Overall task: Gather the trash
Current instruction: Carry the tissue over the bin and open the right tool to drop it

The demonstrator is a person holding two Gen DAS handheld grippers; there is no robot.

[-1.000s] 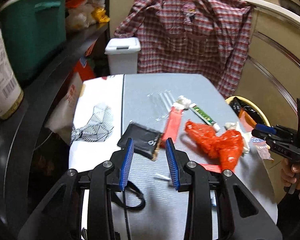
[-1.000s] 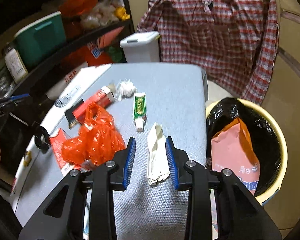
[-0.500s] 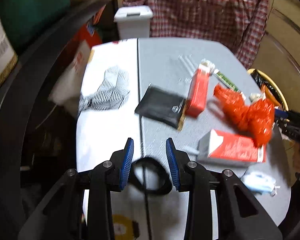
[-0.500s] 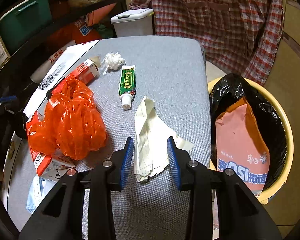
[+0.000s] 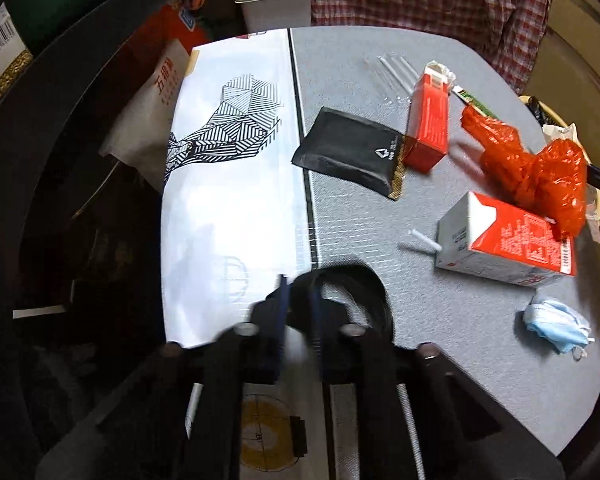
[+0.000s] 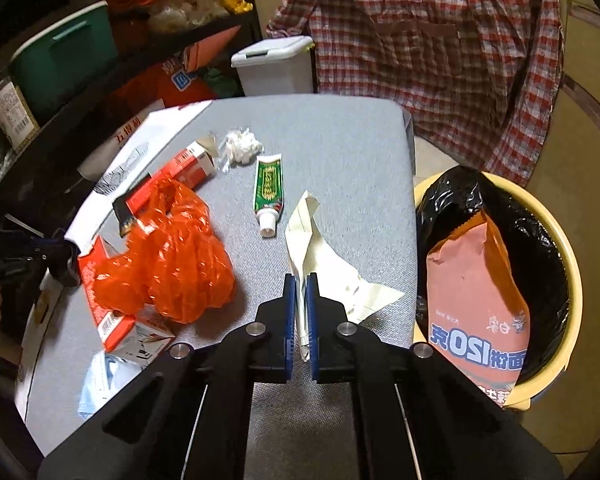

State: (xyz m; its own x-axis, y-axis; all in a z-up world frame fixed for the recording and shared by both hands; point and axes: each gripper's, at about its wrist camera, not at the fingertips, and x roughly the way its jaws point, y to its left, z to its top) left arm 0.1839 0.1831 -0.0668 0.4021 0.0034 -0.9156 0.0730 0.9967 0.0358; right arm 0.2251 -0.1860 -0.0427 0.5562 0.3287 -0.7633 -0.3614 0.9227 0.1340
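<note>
grey counter is mostly uncleared; only a pink snack bag is binned. crumpled cream paper is clamped by the just-closed right hand-held gripper; the left hand-held gripper, just closed, is pinched on a black looped strap.

The pink snack bag standing in the black-lined bin shows "120" in big white figures, upside down from here, with Chinese characters beside it that I cannot make out. A white bag leaning by the shelf carries red Chinese characters, the first reading "五". The jar on the shelf has a barcode on its white label; the print beside it is too small to read. The black packet bears a small white emblem. The red cartons' print and the green tube's label are illegible.
</note>
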